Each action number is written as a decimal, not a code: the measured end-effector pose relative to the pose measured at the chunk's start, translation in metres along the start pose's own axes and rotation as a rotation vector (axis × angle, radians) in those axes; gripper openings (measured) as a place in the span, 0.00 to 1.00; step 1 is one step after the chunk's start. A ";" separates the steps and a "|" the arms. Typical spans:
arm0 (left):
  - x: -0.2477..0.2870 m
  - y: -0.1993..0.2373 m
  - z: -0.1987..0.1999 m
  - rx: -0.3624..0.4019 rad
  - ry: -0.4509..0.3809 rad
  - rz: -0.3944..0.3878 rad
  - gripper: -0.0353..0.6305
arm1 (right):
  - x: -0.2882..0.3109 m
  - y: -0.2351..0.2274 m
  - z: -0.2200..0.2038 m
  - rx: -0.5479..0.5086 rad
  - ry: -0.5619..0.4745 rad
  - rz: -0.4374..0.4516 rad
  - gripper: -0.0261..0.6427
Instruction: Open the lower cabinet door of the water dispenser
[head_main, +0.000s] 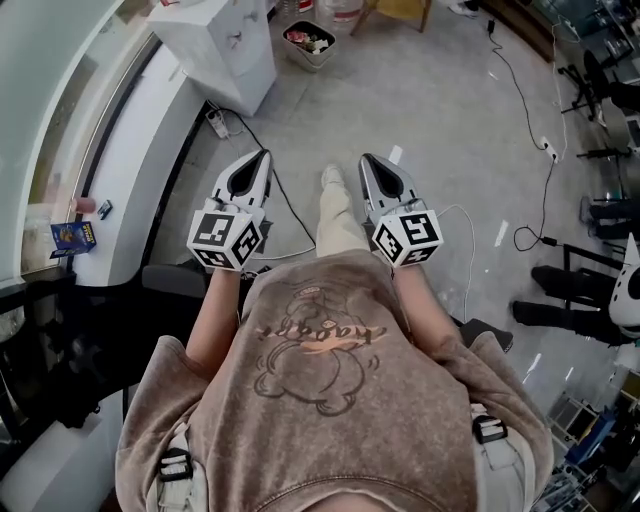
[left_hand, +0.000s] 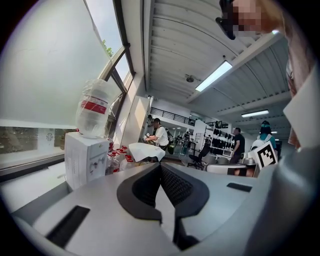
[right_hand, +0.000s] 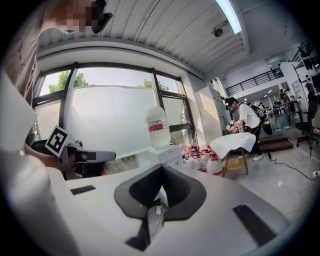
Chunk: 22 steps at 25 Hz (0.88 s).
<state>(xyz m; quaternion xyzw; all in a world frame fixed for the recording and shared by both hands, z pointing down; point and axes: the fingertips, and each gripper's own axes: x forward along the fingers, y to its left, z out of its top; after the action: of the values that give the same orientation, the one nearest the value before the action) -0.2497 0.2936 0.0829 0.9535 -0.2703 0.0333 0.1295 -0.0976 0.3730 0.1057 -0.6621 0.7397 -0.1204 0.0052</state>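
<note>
The left gripper (left_hand: 161, 167) has its jaws pressed together with nothing between them. Ahead to its left stands a white water dispenser (left_hand: 86, 159) — an upturned bottle (left_hand: 94, 107) with a red label sits on top. Just right of the dispenser are red-capped bottles (left_hand: 117, 156), then a cloth-draped table (left_hand: 145, 151) and, beyond it, a person (left_hand: 160, 135).

Head view: from the person's head, steeply down over the torso (head_main: 330, 380) to the floor (head_main: 440, 110), with the left gripper (head_main: 264, 155) and right gripper (head_main: 364, 158) close under the lens. Left gripper view: rides that gripper, looks about level along its jaws toward the water dispenser (left_hand: 86, 162), not close. Right gripper view: same setup, same direction. All three share the water dispenser. Each gripper view catches the other gripper at its edge.
</note>
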 end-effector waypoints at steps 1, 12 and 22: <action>0.013 0.004 0.003 0.002 0.001 0.001 0.08 | 0.010 -0.009 0.003 -0.001 0.001 0.005 0.05; 0.178 0.058 0.069 -0.007 -0.034 0.065 0.08 | 0.141 -0.133 0.072 0.003 -0.013 0.096 0.05; 0.276 0.072 0.103 0.034 -0.054 0.138 0.08 | 0.207 -0.219 0.108 0.009 -0.012 0.160 0.05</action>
<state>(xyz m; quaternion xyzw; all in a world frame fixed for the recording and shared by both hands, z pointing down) -0.0529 0.0674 0.0374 0.9352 -0.3380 0.0210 0.1033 0.1094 0.1309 0.0733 -0.6014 0.7897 -0.1189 0.0223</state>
